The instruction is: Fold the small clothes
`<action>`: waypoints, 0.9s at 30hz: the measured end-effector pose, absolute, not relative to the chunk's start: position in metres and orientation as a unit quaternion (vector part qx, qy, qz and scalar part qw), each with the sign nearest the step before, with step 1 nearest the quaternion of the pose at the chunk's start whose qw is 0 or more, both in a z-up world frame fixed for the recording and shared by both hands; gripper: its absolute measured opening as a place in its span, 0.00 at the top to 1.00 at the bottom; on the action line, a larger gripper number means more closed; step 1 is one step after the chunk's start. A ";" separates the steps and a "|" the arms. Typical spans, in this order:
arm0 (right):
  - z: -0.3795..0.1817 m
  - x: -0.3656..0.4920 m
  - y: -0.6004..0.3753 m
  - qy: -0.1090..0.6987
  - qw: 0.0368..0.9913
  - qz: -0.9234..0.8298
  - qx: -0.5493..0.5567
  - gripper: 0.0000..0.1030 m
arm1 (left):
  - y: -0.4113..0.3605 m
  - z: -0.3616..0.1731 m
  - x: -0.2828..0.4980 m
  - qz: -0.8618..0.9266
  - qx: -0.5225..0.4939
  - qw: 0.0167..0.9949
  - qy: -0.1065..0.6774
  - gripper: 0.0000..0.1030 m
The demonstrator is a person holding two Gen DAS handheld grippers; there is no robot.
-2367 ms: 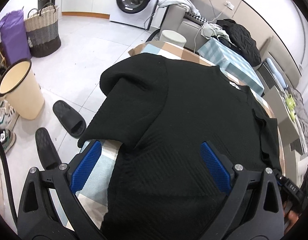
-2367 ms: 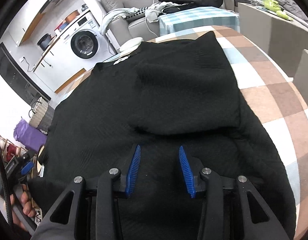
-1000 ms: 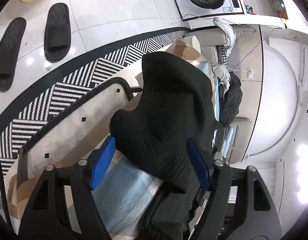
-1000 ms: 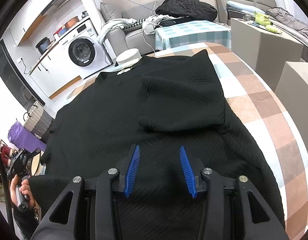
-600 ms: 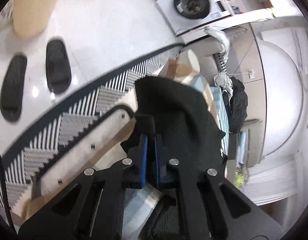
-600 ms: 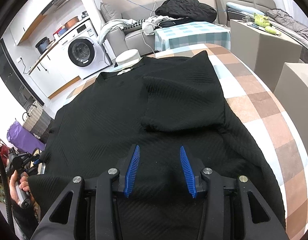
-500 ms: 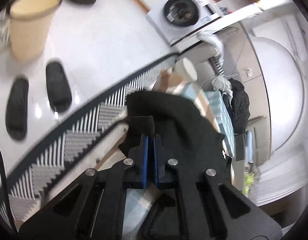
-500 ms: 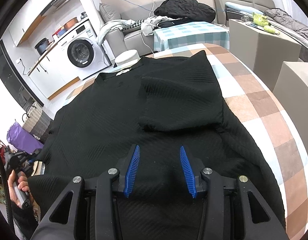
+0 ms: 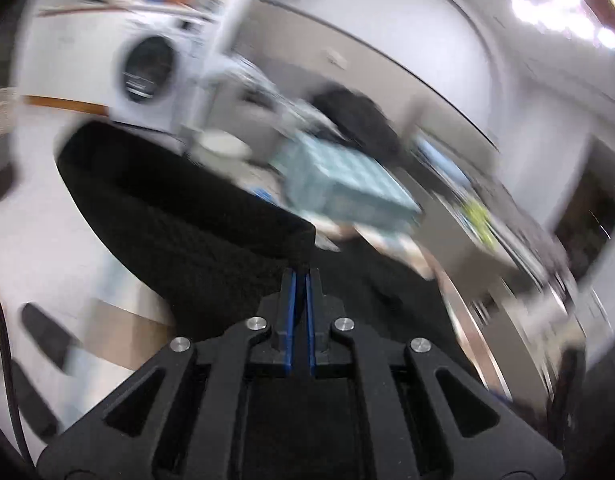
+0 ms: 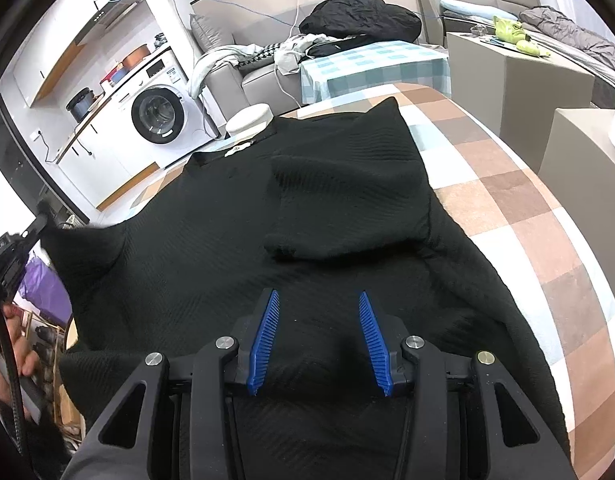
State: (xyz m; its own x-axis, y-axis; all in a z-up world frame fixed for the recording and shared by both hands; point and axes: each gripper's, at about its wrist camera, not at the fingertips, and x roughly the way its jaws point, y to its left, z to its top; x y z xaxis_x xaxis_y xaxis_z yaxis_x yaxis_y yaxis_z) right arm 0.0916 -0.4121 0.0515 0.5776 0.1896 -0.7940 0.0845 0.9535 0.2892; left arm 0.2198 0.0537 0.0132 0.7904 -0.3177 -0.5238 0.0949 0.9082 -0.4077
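Garment: black ribbed knit top (image 10: 211, 264), spread flat on the checked-cloth table (image 10: 519, 208); its right sleeve lies folded inward.
Left hand-held gripper (image 9: 298, 280): jaws clamped on the top's left sleeve edge, raised off the table.
Right hand-held gripper (image 10: 317, 336): jaws partly apart, empty, above the hem.
Risk 1: thin pinch; a fast swing could pull the sleeve free.
Risk 2: unweighted body may drag, skewing the fold.

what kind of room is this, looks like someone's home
Most likely a lived-in flat, an open living and laundry area. A front-loading washing machine stands under cabinets, a grey sofa is piled with clothes, and a black top lies spread on a checked tablecloth.
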 end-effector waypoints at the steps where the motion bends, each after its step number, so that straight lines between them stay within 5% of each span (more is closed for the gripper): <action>1: 0.052 0.091 -0.413 0.458 0.876 0.030 0.150 0.58 | 0.040 0.005 0.225 -0.132 -0.179 0.918 0.329 0.90; 3: 0.052 0.090 -0.415 0.457 0.876 0.025 0.149 0.58 | 0.025 -0.014 0.229 -0.140 -0.170 0.901 0.373 0.59; 5: 0.051 0.090 -0.418 0.459 0.875 0.023 0.151 0.58 | 0.026 -0.028 0.225 -0.124 -0.181 0.898 0.382 0.48; 16: 0.045 0.088 -0.417 0.468 0.871 0.026 0.150 0.58 | 0.072 -0.067 0.212 -0.061 -0.208 0.887 0.407 0.47; 22: 0.048 0.088 -0.423 0.467 0.871 0.043 0.146 0.42 | 0.069 -0.068 0.187 -0.038 -0.164 0.896 0.412 0.43; 27: 0.058 0.076 -0.441 0.458 0.877 0.060 0.134 0.17 | 0.081 -0.053 0.141 -0.023 -0.136 0.908 0.397 0.25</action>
